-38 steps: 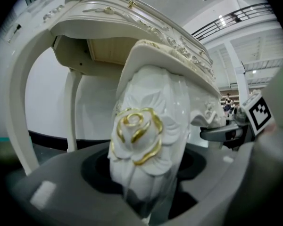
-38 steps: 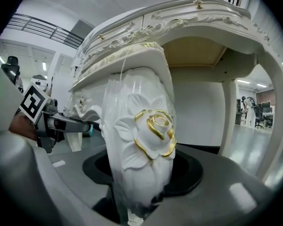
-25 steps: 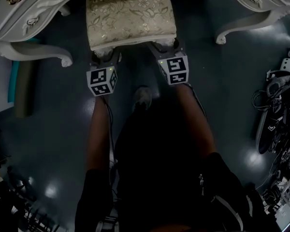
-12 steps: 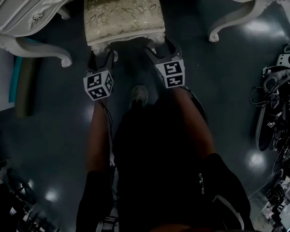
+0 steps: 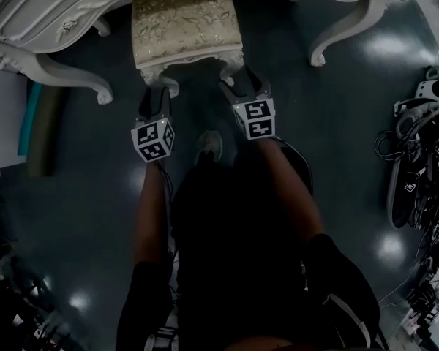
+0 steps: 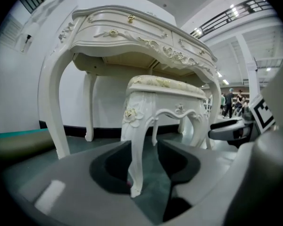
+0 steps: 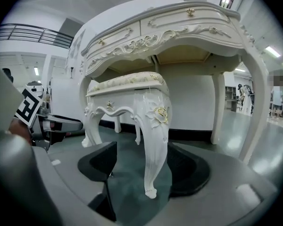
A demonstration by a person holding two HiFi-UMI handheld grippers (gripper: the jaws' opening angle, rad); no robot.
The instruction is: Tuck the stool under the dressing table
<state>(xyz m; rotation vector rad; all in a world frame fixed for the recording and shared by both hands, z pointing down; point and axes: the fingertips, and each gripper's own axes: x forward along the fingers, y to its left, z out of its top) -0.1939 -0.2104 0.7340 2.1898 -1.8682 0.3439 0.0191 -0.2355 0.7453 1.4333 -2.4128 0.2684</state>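
Both hand-held grippers have drawn back from the stool (image 5: pixel 186 20) since the earlier frames, when they sat up against its near edge. The stool itself now reaches further beneath the desk (image 5: pixel 29 13), with the far part of its patterned seat hidden under the desk top.

The left hand-held gripper (image 5: pixel 155 97) has just been closing. Its jaws stand partly spread, with the stool's near left leg (image 6: pixel 137 159) showing in the gap and no pad pressing on it. The right hand-held gripper (image 5: pixel 241 82) has eased in only slightly and stands wide. The near right leg (image 7: pixel 155 145) rises between its jaws, also untouched. Whether each leg is truly inside the jaws or just beyond the tips is hard to judge from these wide-angle views.

From both hand-held grippers the stool lies straight ahead and a little above, standing on the dark floor (image 5: pixel 80 196). The seat's long side seems to run crosswise to the line they point along. Each hand faces its own front leg, and neither looks clearly nearer. Any further push would run straight forward, into the opening between the desk's curved legs.
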